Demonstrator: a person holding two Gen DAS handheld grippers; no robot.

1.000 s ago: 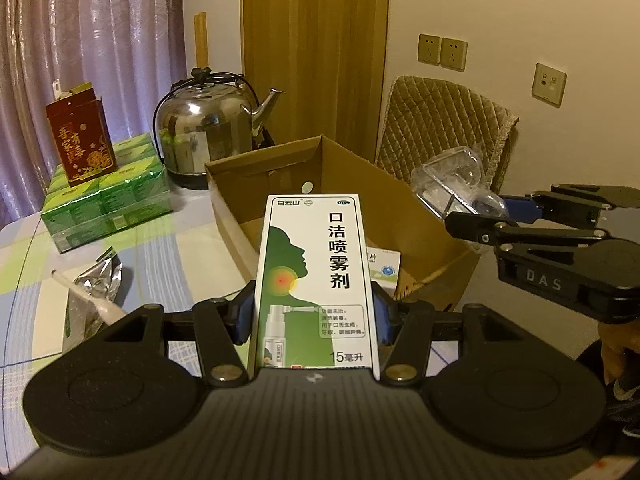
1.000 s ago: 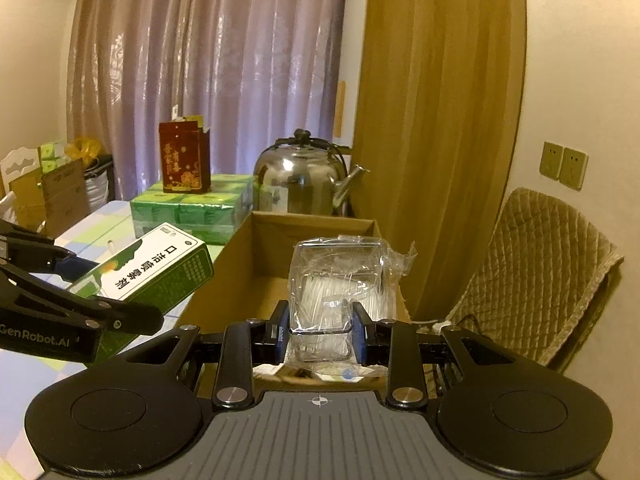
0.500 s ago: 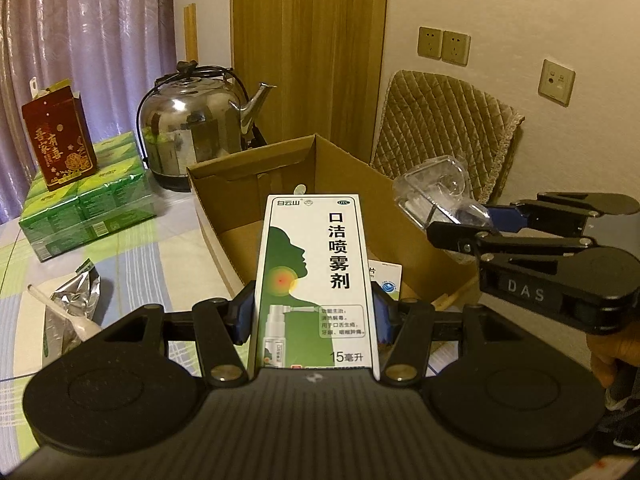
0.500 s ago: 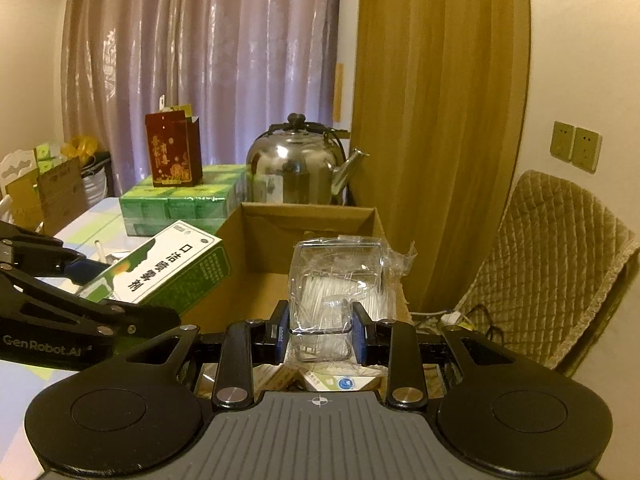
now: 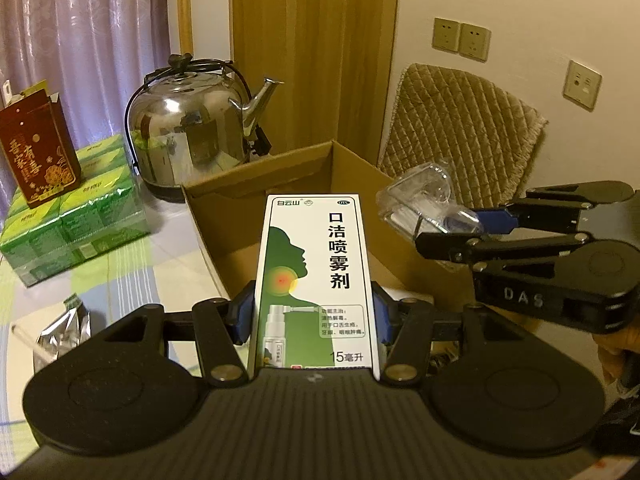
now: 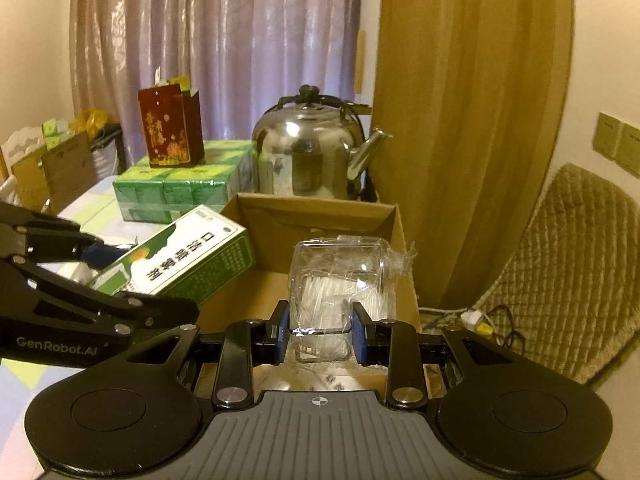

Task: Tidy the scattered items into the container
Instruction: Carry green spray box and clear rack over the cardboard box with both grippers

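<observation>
Since both loads are bound for the carton [image 5: 296, 176], the left gripper [image 5: 314, 314] clamps the spray box [image 5: 316, 276] flat above its near edge while the right gripper [image 6: 320, 330] pinches the clear tub [image 6: 340, 280] over its open interior, seemingly ready to drop.

The cardboard box [image 6: 320, 216] stands open on the table [image 5: 132, 268], with the kettle [image 6: 308, 156] directly behind it at twelve o'clock. At ten o'clock from the box lies the stack of packs [image 6: 184, 188], and a carton [image 6: 170, 128] stands upright on it. The quilted chair [image 5: 460, 136] sits at two o'clock, beyond the box.
</observation>
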